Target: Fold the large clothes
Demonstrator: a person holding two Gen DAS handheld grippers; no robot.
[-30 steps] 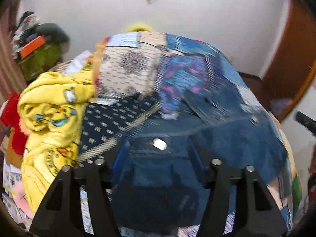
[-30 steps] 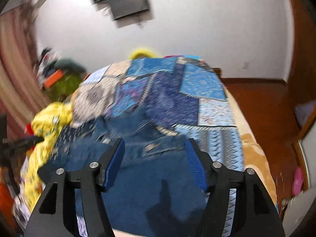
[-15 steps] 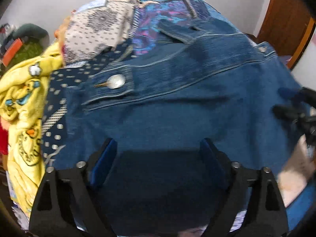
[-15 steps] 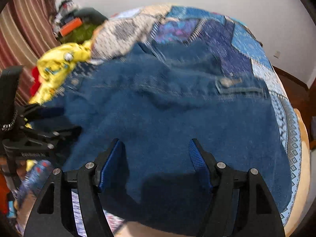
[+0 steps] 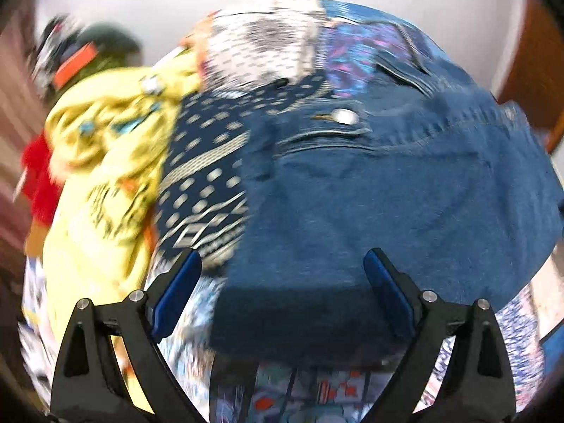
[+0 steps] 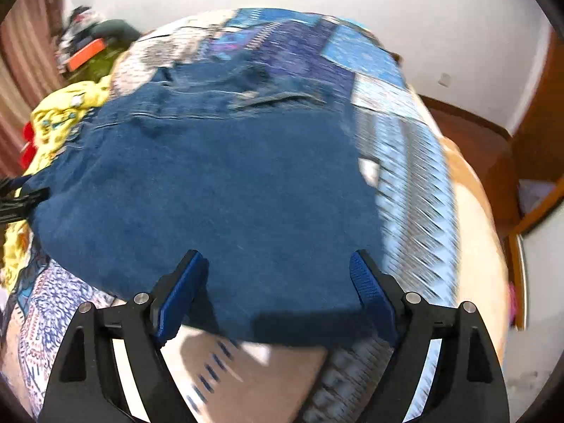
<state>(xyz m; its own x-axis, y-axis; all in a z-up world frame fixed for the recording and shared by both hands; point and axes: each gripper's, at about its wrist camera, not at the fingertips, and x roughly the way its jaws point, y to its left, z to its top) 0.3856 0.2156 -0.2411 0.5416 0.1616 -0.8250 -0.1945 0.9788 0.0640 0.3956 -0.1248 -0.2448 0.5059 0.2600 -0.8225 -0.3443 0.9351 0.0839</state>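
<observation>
A heavy blue denim jacket (image 5: 405, 190) lies spread flat on a bed covered by a patchwork quilt (image 6: 405, 148) of printed cotton squares, blue diamonds, purple florals and pale dotted panels. The denim is thick and matte, with raised stitched seams and a pocket flap closed by a round metal button (image 5: 345, 116); in the right wrist view the same jacket (image 6: 218, 183) shows a broad, smooth back panel with a rounded near hem. Its long axis appears to run from the near hem up toward the collar end at the far side of the quilt, though motion blur makes the far end hard to read. To the left of the jacket sits a crumpled yellow garment (image 5: 105, 162) with cartoon prints, soft and bunched, and beyond that a patch of red cloth (image 5: 38, 179). The left gripper (image 5: 282, 296) hovers over the jacket's near hem, its blue ribbed pads (image 5: 176, 292) spread wide with nothing between them. The right gripper (image 6: 278, 292) is likewise over the near hem, its textured blue pads (image 6: 370, 289) wide apart and holding nothing. Right of the jacket, past the quilt's edge, a tan blanket (image 6: 472, 218) shows.
</observation>
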